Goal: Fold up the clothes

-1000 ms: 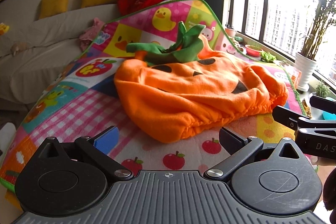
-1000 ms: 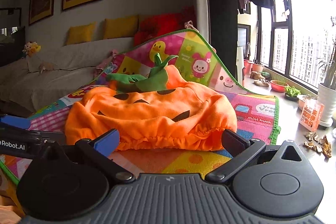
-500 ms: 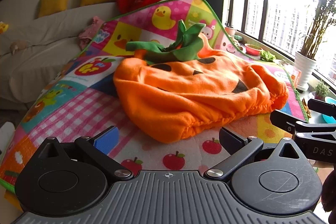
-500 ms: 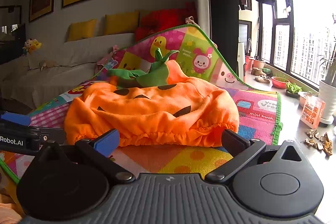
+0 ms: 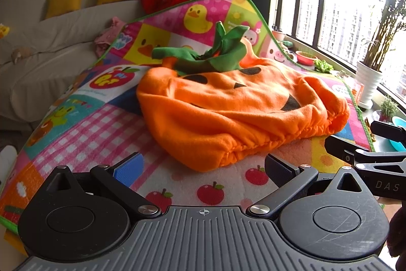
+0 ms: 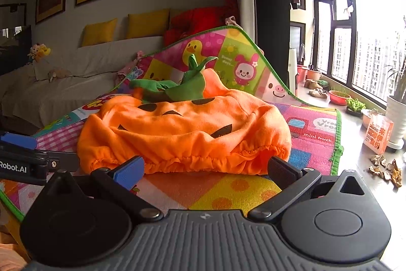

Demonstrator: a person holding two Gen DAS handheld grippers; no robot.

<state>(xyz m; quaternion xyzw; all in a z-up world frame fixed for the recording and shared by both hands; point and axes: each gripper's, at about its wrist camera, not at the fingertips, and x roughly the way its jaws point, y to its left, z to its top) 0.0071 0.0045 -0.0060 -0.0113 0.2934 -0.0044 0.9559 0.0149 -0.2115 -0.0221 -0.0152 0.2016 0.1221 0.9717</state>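
An orange pumpkin costume point(image 5: 236, 113) with black face patches and a green leafy collar point(image 5: 213, 55) lies bunched on a colourful play mat point(image 5: 83, 128). It also shows in the right wrist view point(image 6: 182, 133). My left gripper point(image 5: 203, 166) is open and empty, just short of the costume's gathered hem. My right gripper point(image 6: 205, 166) is open and empty, its fingertips close to the elastic hem. The right gripper shows at the right edge of the left wrist view point(image 5: 365, 156).
The mat's far end point(image 6: 228, 47) curls up against a white sofa point(image 6: 76, 83) with yellow cushions. A potted plant point(image 5: 368, 83) and small pots stand by the window on the right. A carton point(image 6: 378, 136) and dry scraps lie on the floor.
Both grippers have edged closer to the costume's hem. Their jaws stay open. The costume has not moved.
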